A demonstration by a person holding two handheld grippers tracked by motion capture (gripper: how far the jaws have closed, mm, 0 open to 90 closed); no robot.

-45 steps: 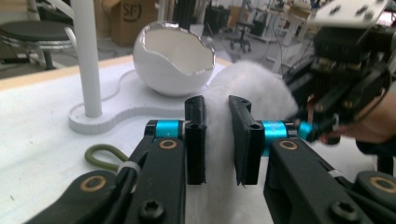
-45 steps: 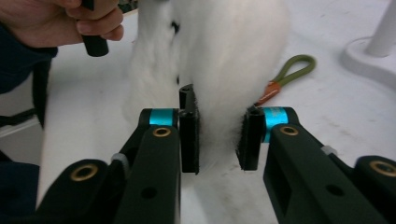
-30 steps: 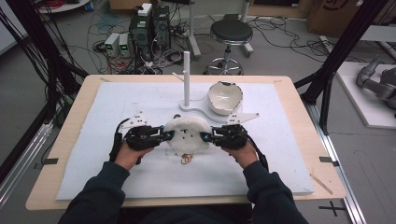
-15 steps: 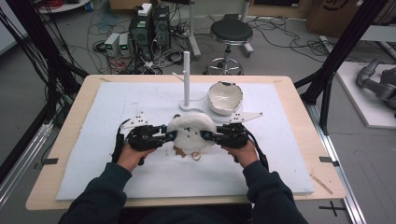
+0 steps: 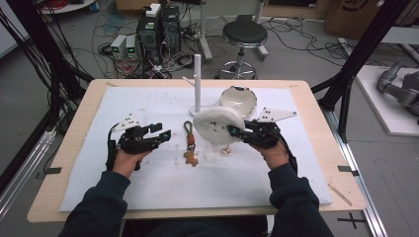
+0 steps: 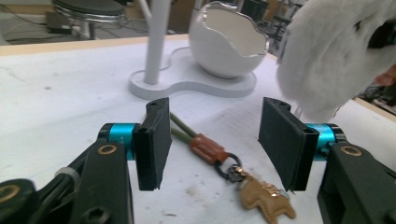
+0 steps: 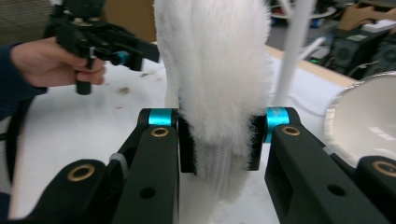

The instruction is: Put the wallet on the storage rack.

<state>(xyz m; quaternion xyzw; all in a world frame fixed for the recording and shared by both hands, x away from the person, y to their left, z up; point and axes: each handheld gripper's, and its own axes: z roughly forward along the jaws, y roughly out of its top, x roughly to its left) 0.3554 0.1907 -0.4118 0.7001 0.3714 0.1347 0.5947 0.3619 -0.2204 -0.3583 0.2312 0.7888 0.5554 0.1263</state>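
Fluffy white fur pouch (image 5: 217,126); glossy, smooth eggshell bowl (image 5: 238,101).

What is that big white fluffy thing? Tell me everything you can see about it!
The fluffy thing is a round, flattish white pouch that looks like soft fake fur, with long shaggy hairs. The right gripper pinches its lower edge, both pads pressed into the fur, and holds it standing on edge, off the white table cover. It hangs near the white pole stand and the cracked egg-shaped bowl, with the keychain lying beside it.
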